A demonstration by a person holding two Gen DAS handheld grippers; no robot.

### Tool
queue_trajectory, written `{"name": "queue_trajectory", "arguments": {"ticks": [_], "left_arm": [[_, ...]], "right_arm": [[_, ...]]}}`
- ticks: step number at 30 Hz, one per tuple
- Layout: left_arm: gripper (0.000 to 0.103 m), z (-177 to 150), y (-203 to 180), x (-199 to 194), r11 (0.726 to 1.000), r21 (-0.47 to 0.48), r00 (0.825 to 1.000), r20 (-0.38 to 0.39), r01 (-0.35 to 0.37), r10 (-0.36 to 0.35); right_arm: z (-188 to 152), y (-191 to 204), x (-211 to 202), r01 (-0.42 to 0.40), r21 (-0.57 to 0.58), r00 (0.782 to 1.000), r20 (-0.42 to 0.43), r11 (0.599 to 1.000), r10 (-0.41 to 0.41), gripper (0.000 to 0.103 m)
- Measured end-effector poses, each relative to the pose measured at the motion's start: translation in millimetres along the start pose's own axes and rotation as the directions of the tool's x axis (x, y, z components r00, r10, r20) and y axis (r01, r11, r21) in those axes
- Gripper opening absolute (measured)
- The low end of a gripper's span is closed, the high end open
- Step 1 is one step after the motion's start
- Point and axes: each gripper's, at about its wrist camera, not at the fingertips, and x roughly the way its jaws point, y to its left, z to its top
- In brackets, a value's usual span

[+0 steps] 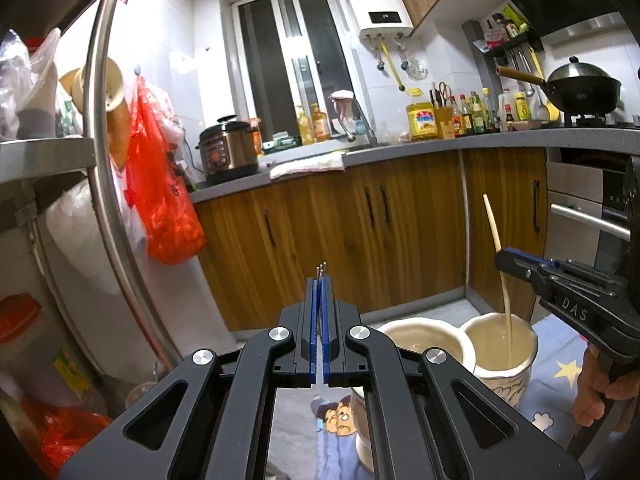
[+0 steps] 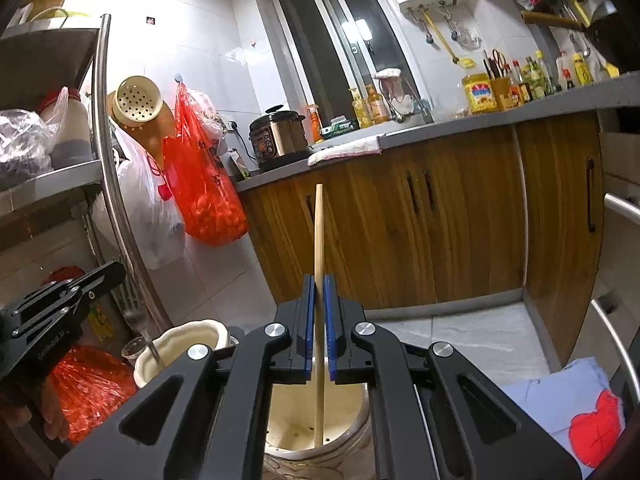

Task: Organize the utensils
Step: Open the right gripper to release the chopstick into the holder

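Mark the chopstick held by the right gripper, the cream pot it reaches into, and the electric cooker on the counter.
chopstick (image 2: 319, 232), right wrist view, on the bare shaft above the gripper.
cream pot (image 1: 505, 376), left wrist view, on its outer wall.
electric cooker (image 2: 279, 136), right wrist view, on its metal body.

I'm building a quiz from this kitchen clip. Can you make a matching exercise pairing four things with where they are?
Things:
1. wooden chopstick
2. metal fork
3. red plastic bag
4. black wok

Places:
A. hanging on the white tiled wall
B. on the stove
C. lower end in the right cream ceramic cup
D. lower end in the left cream ceramic cup

Pairs: 1-C, 2-D, 3-A, 4-B
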Motion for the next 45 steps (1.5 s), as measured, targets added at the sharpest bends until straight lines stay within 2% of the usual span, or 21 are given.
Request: {"name": "queue_trajectory", "arguments": {"ticks": [13,24,25,27,28,29,31,33,35,37,39,41,45], "left_arm": [[0.003,-11,-5,8,0.998,0.001,0.997,-0.054,0.059,-0.059],[0.003,-15,-7,5,0.997,-0.016,0.994,-0.073,0.076,-0.077],[0.004,-15,-7,5,0.997,-0.015,0.994,-0.075,0.075,-0.076],[0.013,-15,-7,4,0.997,-0.017,0.994,-0.079,0.072,-0.073],[0.023,-15,-6,3,0.997,-0.026,0.994,-0.079,0.072,-0.074],[0.033,-15,-5,3,0.997,-0.031,0.994,-0.079,0.072,-0.074],[0.043,-14,-2,0,0.997,-0.043,0.994,-0.083,0.070,-0.073],[0.051,-13,3,-6,0.995,-0.059,0.993,-0.087,0.077,-0.082],[0.069,-12,7,-13,0.994,-0.069,0.991,-0.097,0.082,-0.089],[0.081,-9,11,-19,0.993,-0.077,0.989,-0.112,0.091,-0.099],[0.085,-4,15,-29,0.991,-0.091,0.986,-0.130,0.095,-0.106],[0.094,-2,17,-39,0.990,-0.104,0.984,-0.141,0.093,-0.107],[0.096,-3,9,-64,0.990,-0.100,0.978,-0.171,0.103,-0.120]], "right_arm": [[-5,-12,0,0.001,0.057,0.989,-0.149,0.998,0.007,0.005],[-6,-13,-7,0.016,0.050,0.985,-0.175,0.999,-0.007,0.005],[-6,-14,-6,0.013,0.054,0.983,-0.182,0.998,-0.003,0.006],[-7,-13,-4,0.020,0.055,0.979,-0.202,0.998,-0.008,0.007],[-8,-13,-4,0.024,0.054,0.977,-0.211,0.998,-0.012,0.011],[-9,-12,-4,0.023,0.056,0.976,-0.218,0.998,-0.010,0.021],[-10,-13,-7,0.025,0.063,0.974,-0.228,0.998,-0.010,0.031],[-9,-12,-13,0.031,0.065,0.972,-0.235,0.997,-0.015,0.034],[-7,-10,-22,0.035,0.076,0.970,-0.242,0.996,-0.016,0.050],[-2,-6,-37,0.028,0.092,0.967,-0.257,0.995,-0.003,0.061],[1,0,-52,0.018,0.098,0.966,-0.258,0.995,0.008,0.068],[4,9,-73,0.008,0.083,0.968,-0.250,0.997,0.013,0.081],[-2,24,-108,0.000,0.041,0.972,-0.236,0.999,0.009,0.098]]}}
